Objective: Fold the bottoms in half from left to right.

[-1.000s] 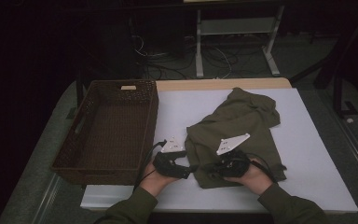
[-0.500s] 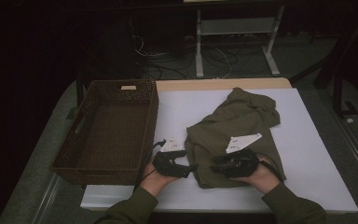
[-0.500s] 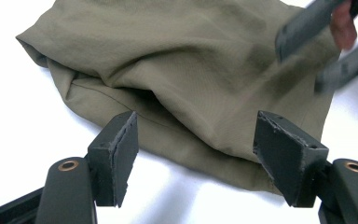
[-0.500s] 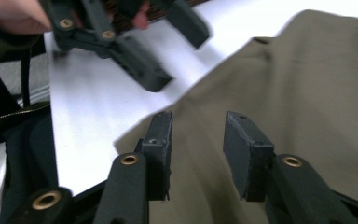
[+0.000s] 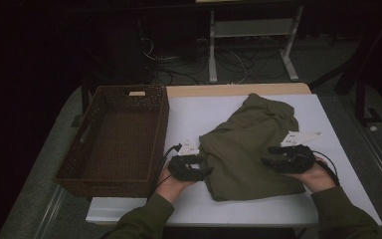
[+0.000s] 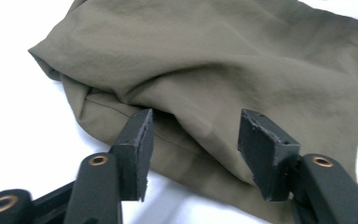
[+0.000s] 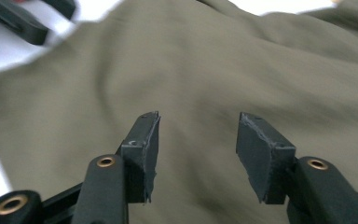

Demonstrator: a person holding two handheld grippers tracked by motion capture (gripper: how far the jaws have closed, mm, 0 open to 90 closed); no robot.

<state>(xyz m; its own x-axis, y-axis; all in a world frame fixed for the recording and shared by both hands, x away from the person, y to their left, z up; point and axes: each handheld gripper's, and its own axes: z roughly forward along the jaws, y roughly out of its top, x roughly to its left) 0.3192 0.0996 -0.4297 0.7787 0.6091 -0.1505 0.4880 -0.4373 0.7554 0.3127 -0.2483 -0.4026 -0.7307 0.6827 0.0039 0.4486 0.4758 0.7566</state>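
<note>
Dim high view; gripper views bright, slightly blurred.

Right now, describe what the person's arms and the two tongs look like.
Both forearms wear olive-green sleeves. Each hand holds black tongs: left tongs, right tongs. Each carries a pale three-cornered plate on top and trails a black cable. Up close, the jaws end in flat, dark, rough-edged pads on arms with brass-coloured rivets.

- A lab or test room, dimly lit.
- Beyond the grippers: a white-topped table [image 5: 258,107], tangled floor cables [image 5: 179,55] and a metal stand frame [image 5: 251,35].
- Left of them, a wicker basket [image 5: 114,174].
</note>
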